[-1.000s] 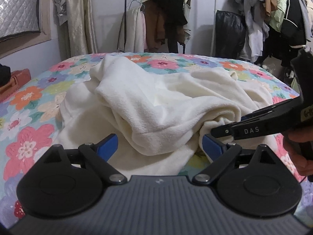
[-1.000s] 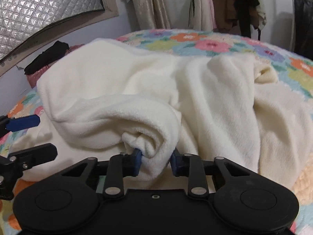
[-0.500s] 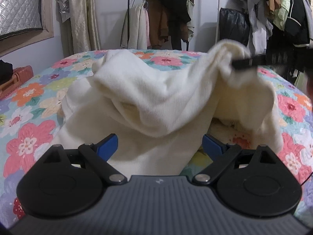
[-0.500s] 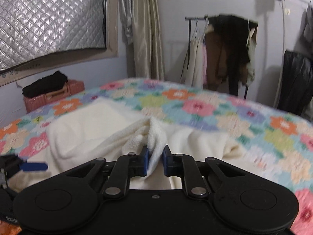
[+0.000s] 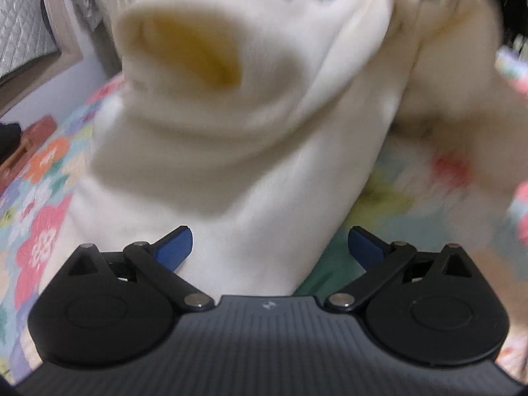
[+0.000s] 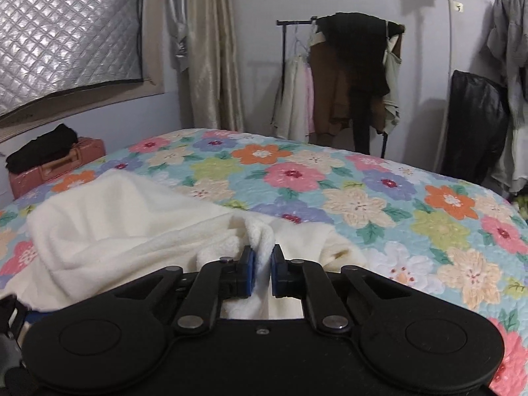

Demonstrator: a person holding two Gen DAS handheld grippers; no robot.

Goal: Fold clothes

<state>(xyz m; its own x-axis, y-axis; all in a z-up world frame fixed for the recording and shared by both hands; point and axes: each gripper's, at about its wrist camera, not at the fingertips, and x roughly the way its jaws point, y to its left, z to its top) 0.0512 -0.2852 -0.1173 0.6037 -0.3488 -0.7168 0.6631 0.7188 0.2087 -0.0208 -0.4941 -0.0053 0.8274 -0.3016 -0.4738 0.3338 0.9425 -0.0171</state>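
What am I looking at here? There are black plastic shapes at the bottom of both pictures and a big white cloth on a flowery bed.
There is no robot. A person holds a two-finger gripper in each hand, and each carries a camera that looks forward along its fingers. The black shapes are the grippers themselves.

One picture is the left gripper's view. Its blue-padded jaws are opening wide, and the cream fleece garment hangs blurred in front, with its lower part between the pads, which do not press on it.

The other is the right gripper's view. Its jaws are shut on a fold of the same garment, and the rest trails onto the floral bedspread. Behind stands a clothes rack.
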